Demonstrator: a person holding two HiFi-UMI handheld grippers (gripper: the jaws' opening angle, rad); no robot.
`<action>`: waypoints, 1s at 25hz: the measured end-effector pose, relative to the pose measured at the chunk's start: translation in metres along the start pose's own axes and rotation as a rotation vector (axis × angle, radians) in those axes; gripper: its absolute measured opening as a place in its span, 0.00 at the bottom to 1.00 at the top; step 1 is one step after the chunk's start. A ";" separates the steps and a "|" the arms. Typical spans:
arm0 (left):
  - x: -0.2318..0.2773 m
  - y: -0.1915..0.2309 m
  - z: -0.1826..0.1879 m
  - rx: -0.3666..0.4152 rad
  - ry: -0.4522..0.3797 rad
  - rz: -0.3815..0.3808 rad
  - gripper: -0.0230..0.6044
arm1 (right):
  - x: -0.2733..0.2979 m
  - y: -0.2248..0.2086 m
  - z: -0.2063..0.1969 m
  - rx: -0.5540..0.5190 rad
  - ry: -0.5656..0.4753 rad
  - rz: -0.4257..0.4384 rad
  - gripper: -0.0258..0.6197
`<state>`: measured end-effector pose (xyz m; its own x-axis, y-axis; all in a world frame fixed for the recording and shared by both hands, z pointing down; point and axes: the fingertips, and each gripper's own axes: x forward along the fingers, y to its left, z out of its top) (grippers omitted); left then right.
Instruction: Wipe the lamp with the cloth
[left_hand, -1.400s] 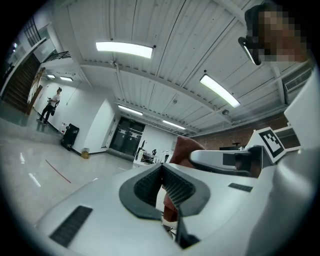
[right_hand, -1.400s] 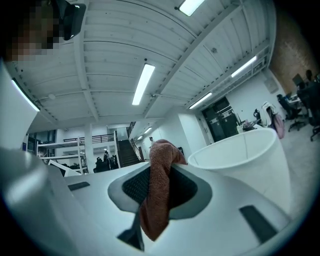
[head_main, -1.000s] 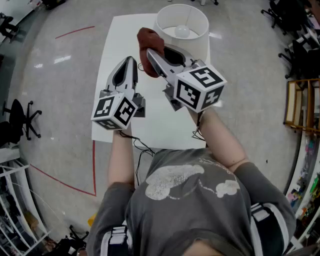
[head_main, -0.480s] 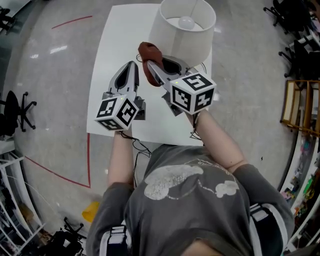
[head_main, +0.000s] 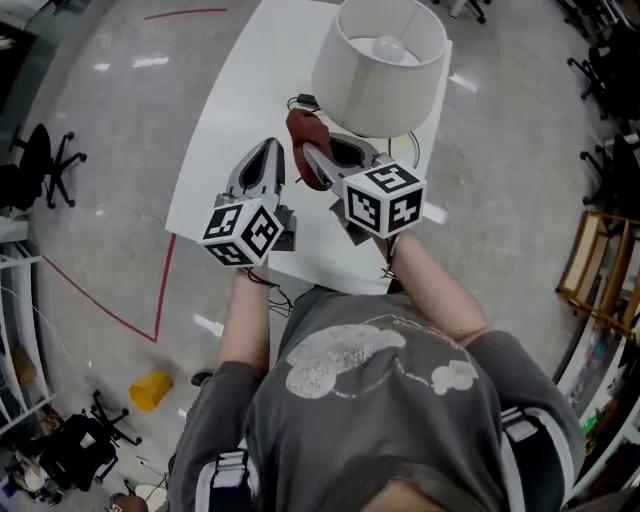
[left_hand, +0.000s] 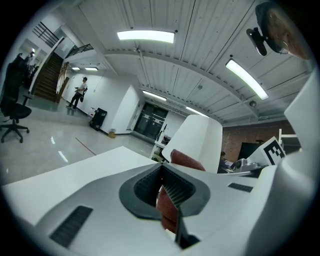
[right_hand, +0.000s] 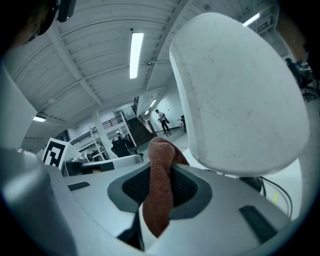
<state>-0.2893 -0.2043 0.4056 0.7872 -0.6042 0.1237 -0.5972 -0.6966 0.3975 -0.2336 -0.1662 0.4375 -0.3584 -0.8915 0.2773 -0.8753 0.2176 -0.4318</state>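
A lamp with a white shade (head_main: 375, 85) and a bare bulb (head_main: 388, 46) stands on the white table (head_main: 235, 110). My right gripper (head_main: 308, 152) is shut on a reddish-brown cloth (head_main: 303, 135), held just below and left of the shade's lower rim. In the right gripper view the cloth (right_hand: 159, 165) hangs between the jaws of the right gripper (right_hand: 160, 177), with the shade (right_hand: 235, 90) close above. My left gripper (head_main: 269, 150) is shut with nothing in it, beside the cloth. In the left gripper view the left gripper (left_hand: 162, 176) points past the cloth (left_hand: 186, 159) at the shade (left_hand: 200, 140).
A dark cable (head_main: 301, 101) lies on the table by the lamp's foot. On the floor are red tape lines (head_main: 160, 290), a yellow object (head_main: 150, 390) and an office chair (head_main: 40, 165). A wooden shelf (head_main: 590, 270) stands at the right.
The right gripper with the cloth has gone from beside the shade's left side down to its lower rim. The left gripper has stayed shut next to it.
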 end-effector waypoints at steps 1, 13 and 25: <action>-0.002 -0.006 -0.002 0.000 -0.005 0.014 0.05 | -0.006 -0.002 -0.001 -0.005 0.005 0.014 0.18; -0.028 -0.055 -0.018 -0.010 -0.072 0.154 0.05 | -0.054 -0.014 -0.001 -0.103 0.058 0.152 0.18; -0.069 -0.112 -0.050 -0.054 -0.158 0.264 0.05 | -0.113 -0.015 -0.025 -0.195 0.128 0.292 0.18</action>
<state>-0.2692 -0.0650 0.3984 0.5698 -0.8171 0.0877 -0.7655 -0.4888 0.4184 -0.1882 -0.0586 0.4336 -0.6290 -0.7266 0.2765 -0.7711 0.5381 -0.3403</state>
